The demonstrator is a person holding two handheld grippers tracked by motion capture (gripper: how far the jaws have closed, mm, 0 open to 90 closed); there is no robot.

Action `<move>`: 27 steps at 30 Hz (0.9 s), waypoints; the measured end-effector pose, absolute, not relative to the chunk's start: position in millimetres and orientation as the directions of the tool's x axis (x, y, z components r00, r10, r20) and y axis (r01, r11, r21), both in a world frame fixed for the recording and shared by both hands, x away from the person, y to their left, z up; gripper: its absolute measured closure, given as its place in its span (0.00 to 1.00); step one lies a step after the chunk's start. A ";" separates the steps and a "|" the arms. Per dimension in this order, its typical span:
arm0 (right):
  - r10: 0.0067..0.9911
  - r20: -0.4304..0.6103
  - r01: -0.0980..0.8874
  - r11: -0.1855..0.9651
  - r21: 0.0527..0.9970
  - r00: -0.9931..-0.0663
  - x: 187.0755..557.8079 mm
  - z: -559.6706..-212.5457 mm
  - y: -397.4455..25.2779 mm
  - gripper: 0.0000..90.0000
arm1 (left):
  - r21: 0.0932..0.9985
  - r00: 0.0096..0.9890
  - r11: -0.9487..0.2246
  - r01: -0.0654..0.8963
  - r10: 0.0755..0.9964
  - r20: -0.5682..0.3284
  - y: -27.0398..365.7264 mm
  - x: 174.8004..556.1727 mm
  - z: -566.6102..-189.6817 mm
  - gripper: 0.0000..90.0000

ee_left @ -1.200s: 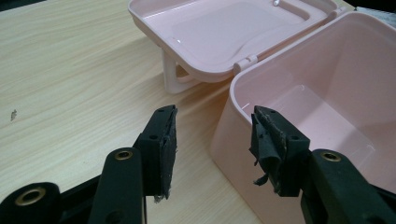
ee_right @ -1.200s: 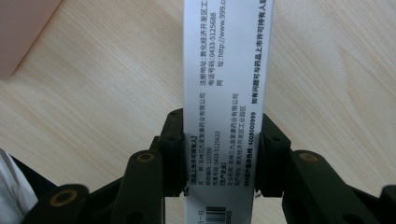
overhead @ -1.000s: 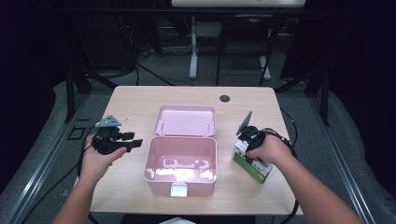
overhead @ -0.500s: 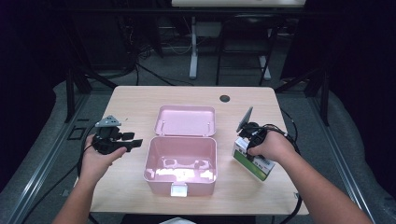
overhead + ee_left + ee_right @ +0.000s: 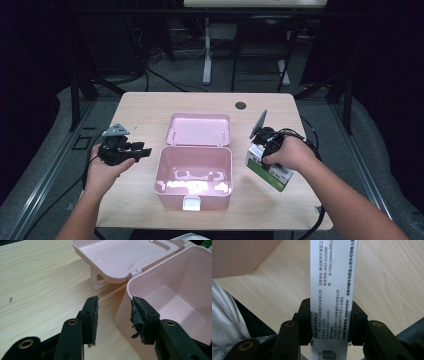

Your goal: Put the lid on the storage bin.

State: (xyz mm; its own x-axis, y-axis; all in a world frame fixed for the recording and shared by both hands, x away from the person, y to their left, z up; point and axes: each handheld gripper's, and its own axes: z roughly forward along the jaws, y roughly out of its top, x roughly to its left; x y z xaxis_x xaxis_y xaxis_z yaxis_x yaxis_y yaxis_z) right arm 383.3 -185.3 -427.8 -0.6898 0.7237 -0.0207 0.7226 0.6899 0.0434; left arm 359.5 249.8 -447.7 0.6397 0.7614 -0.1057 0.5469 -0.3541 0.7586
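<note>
A pink plastic box (image 5: 194, 172) stands open at the middle of the table, its lid (image 5: 199, 128) laid back behind it. My right gripper (image 5: 265, 152) is shut on a white and green medicine carton (image 5: 270, 171), just right of the box and lifted off the table. In the right gripper view both jaws press the carton's white printed side (image 5: 332, 285). My left gripper (image 5: 142, 151) is open, held just left of the box. In the left gripper view the left gripper (image 5: 113, 320) has the box's near corner (image 5: 130, 290) right ahead of its spread jaws, which hold nothing.
A small dark round hole (image 5: 241, 105) sits near the table's far edge. Bare wood lies left of the box (image 5: 37, 285). Beyond the table are dark frames, cables and a stand leg (image 5: 207, 50). White cloth (image 5: 224, 317) shows below the table edge in the right gripper view.
My right gripper with the carton has shifted slightly toward the near side and tilted a little. The left gripper and the box stay where they were.
</note>
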 end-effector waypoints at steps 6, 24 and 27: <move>0.715 -0.023 0.714 0.698 0.052 -0.698 382.1 -419.4 -180.5 0.68 | 0.756 0.645 -0.360 0.546 0.757 -0.106 250.8 359.4 -446.8 0.64; 0.692 -0.010 0.690 0.721 0.063 -0.722 376.5 -387.3 -170.8 0.68 | 0.758 0.642 -0.359 0.545 0.760 -0.101 251.6 360.2 -447.7 0.62; 0.681 -0.013 0.680 0.731 0.062 -0.732 375.8 -384.2 -169.4 0.68 | 0.757 0.643 -0.360 0.546 0.759 -0.103 251.5 360.2 -447.7 0.62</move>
State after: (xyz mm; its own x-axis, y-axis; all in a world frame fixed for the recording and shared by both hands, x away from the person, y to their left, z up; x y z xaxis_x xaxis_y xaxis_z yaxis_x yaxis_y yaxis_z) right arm 375.8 -169.4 -384.2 -0.7317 0.6815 -0.0134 0.6796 0.7310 0.0615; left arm 360.2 251.5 -447.7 0.6428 0.7590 -0.1033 0.5461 -0.3596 0.7566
